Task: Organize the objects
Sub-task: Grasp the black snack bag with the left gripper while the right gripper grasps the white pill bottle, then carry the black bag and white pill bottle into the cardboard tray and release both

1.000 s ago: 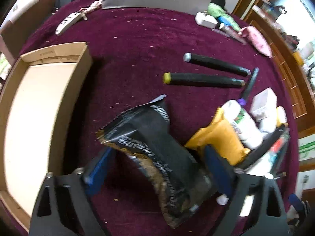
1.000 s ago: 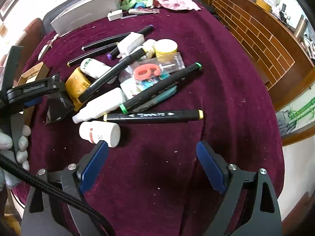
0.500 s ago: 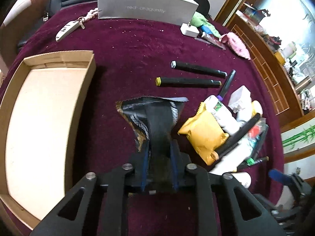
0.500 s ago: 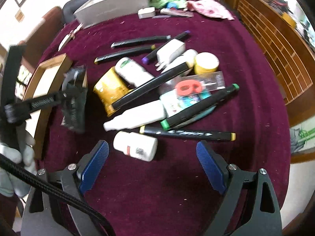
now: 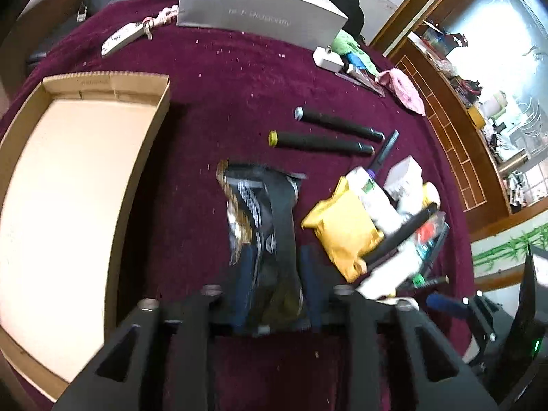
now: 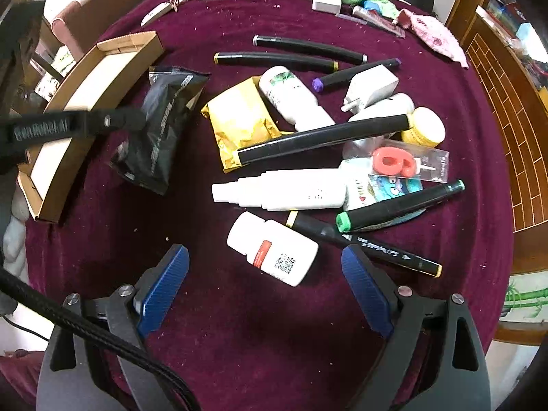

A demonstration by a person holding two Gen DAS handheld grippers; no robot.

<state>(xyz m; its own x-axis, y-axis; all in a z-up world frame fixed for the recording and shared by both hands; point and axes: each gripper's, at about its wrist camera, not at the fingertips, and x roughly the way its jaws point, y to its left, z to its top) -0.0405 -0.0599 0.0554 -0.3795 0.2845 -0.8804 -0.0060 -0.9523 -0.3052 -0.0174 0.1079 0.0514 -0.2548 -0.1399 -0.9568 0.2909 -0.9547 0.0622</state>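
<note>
A black snack packet stands between the blue pads of my left gripper. The jaws are opening, and the pads still touch the packet's sides. In the right wrist view the packet hangs tilted from that gripper, beside the cardboard tray. The tray lies to the left of the packet. My right gripper is open, its pads on either side of a white bottle with a red label that lies on the cloth.
A pile sits on the maroon cloth: a yellow pouch, white bottles, black markers, a yellow-lidded jar and a red toy in a bag. A grey box stands at the back.
The left jaws closed tight on the black packet, lifted it a little, and now stand wider. My right gripper has rolled and moved in over the white red-label bottle.
</note>
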